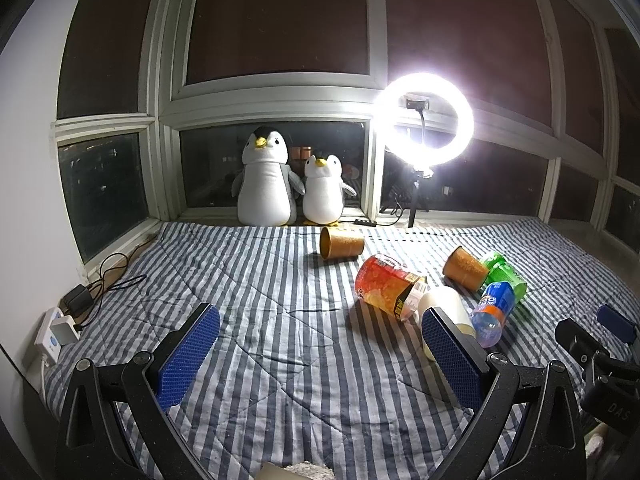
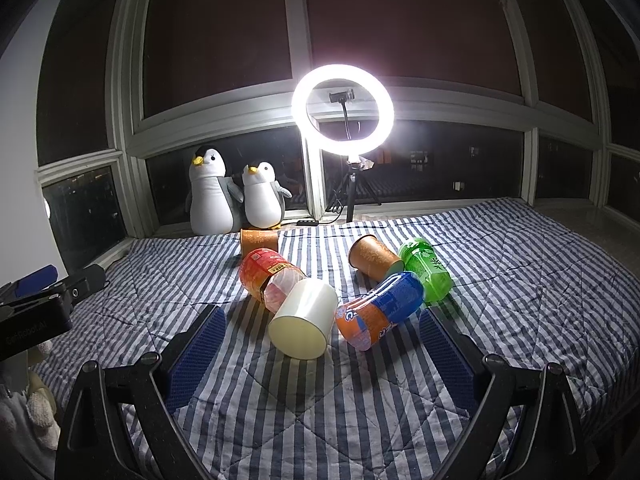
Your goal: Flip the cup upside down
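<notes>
Lying on their sides near the middle of the striped quilt [image 2: 500, 280], none of the cups has been turned over yet, so by my reading the task has not begun. The white cup [image 2: 304, 320] sits closest to the near edge of the quilt, a circular end face toward the right wrist camera; whether that face is the open mouth or the base I cannot tell. Just behind it lies a red-and-orange snack tub [image 2: 264, 276], apparently touching it. To its right a blue-and-orange bottle [image 2: 380, 308] lies on its side, with a green bottle [image 2: 426, 268] beyond. Two brown paper cups are also tipped over: one [image 2: 374, 260] beside the green bottle, the other [image 2: 259, 242] toward the far edge, in front of the two plush penguins [image 2: 236, 196] on the sill. A ring light [image 2: 343, 109] stands at the window.

The right gripper [image 2: 322, 354] hangs above the quilt with its blue pads spread wide, gripping nothing; the white cup and the blue-and-orange bottle both lie ahead of the gap. The left gripper [image 1: 320, 356] is likewise spread and empty, off to the left of the clutter, its right pad overlapping the white cup [image 1: 448, 304] in that view.

Everything remains: choosing a cup, closing on its wall, lifting, rotating and setting it mouth down.
</notes>
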